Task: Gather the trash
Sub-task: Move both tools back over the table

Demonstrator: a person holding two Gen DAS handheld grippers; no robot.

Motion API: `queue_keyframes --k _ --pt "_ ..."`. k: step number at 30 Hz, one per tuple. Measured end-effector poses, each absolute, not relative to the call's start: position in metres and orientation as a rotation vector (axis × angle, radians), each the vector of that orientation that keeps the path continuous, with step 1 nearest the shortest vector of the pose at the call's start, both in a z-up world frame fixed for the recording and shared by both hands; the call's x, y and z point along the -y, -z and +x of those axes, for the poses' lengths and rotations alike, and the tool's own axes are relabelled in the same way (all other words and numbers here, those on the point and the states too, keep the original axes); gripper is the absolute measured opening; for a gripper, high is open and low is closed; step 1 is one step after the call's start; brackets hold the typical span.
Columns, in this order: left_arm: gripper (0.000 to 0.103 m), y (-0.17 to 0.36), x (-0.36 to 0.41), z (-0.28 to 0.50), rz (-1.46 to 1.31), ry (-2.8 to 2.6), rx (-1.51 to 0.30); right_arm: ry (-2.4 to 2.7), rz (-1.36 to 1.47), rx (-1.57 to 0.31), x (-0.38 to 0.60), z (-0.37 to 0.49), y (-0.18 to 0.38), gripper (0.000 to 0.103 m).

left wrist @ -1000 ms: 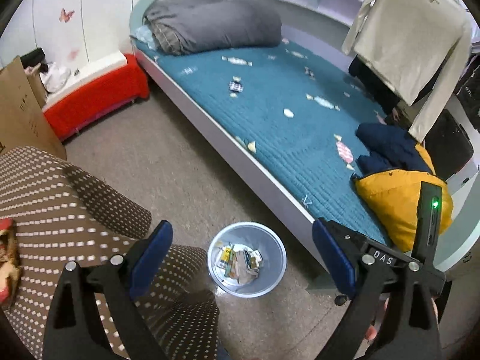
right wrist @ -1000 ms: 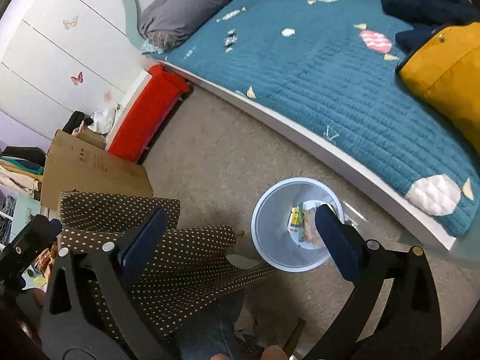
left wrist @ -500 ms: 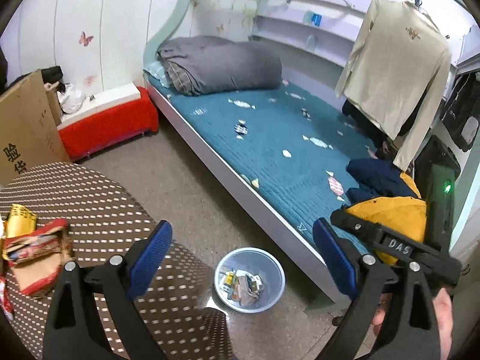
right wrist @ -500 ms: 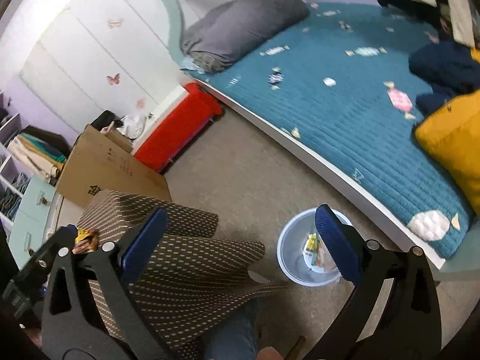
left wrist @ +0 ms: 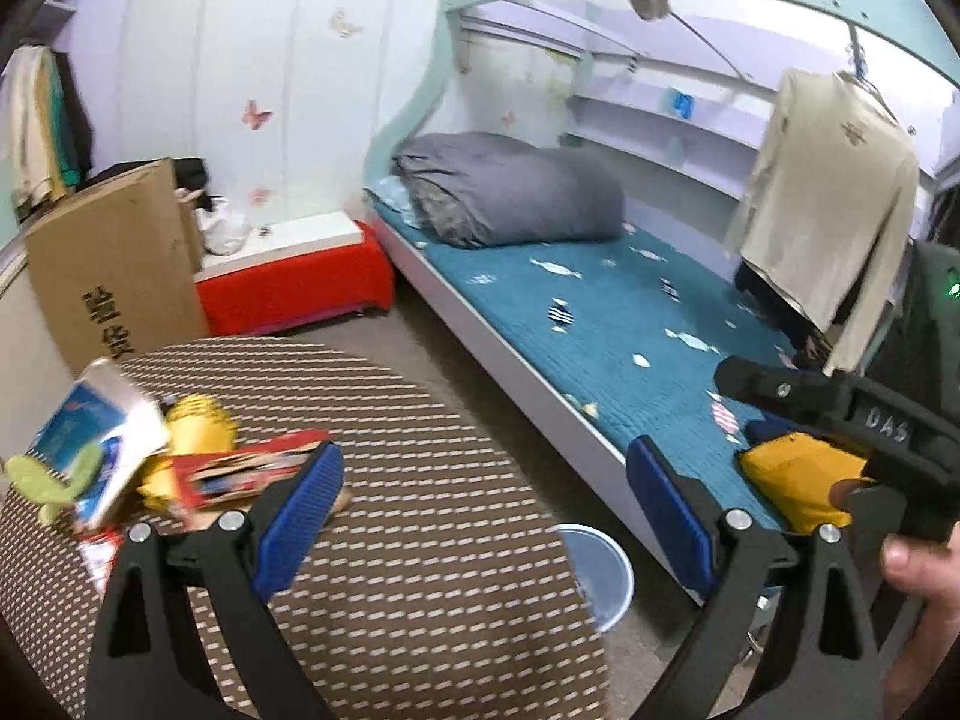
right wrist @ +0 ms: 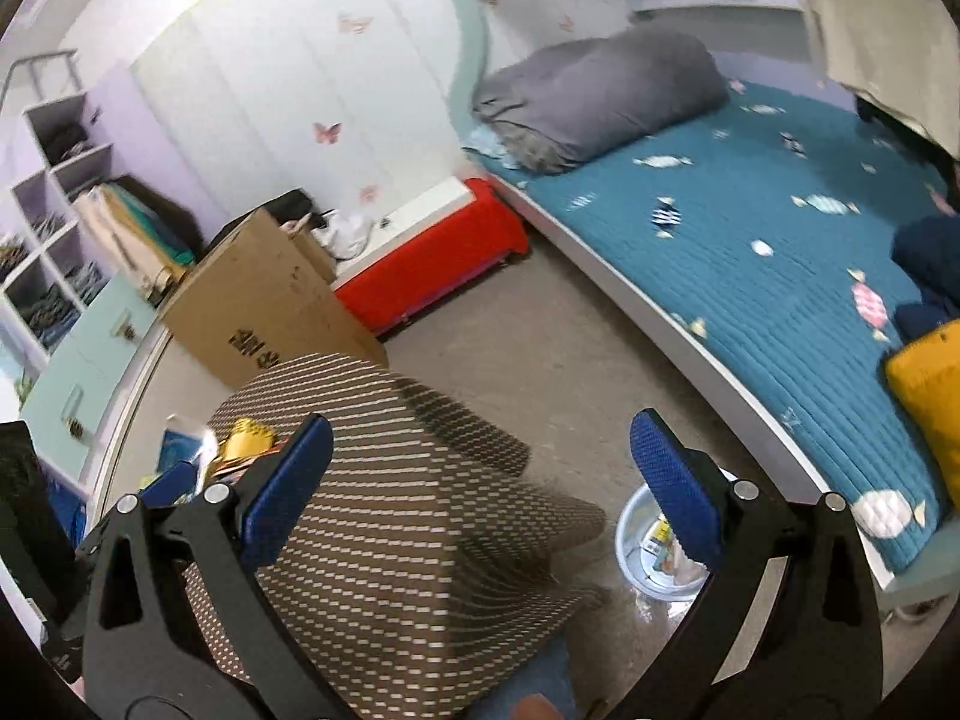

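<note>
Looking along the left gripper: table (left wrist: 420,540) fills the lower left, round, under a brown dotted cloth.
Left gripper (left wrist: 483,516): fingers spread wide, nothing between the blue pads (left wrist: 672,516); it hangs over the table's right half.
Trash (left wrist: 150,462): a blurred heap on the table's left edge, with a blue-and-white carton, a yellow wrapper and a red box; the red box ends just beside the left pad, and whether they touch I cannot tell.
Bin (left wrist: 600,570): on the floor just past the table's right edge, half hidden by it; its contents are out of sight here.
Right gripper (left wrist: 840,420): seen from the side, right of the table above the bin, held by a hand (left wrist: 918,564); its fingers do not show here.
Bed (left wrist: 630,324): beyond the table, teal cover, grey quilt at its head.

Right wrist view, table (right wrist: 390,510): lower centre, the cloth draping down its near side.
Right gripper (right wrist: 480,474): fingers wide apart and holding nothing, above the table's right side.
Trash (right wrist: 240,444): at the table's far left edge, behind the left pad.
Bin (right wrist: 636,546): on the floor right of the table, scraps inside, partly behind the right pad (right wrist: 678,486).
Box (right wrist: 264,300): cardboard, standing behind the table.
</note>
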State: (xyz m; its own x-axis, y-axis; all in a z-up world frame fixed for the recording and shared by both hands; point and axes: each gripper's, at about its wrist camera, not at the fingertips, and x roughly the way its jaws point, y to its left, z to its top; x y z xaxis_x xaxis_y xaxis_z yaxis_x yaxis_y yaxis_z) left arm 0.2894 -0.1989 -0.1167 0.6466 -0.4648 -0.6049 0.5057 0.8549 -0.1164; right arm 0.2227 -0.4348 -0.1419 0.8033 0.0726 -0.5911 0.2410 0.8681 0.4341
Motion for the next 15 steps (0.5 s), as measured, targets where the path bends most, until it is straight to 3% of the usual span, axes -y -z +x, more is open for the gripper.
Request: queue_keyframes --k 15 --pt "0.093 0.143 0.052 0.312 -0.037 0.319 -0.709 -0.099 0.305 -0.710 0.294 0.277 0.126 0.097"
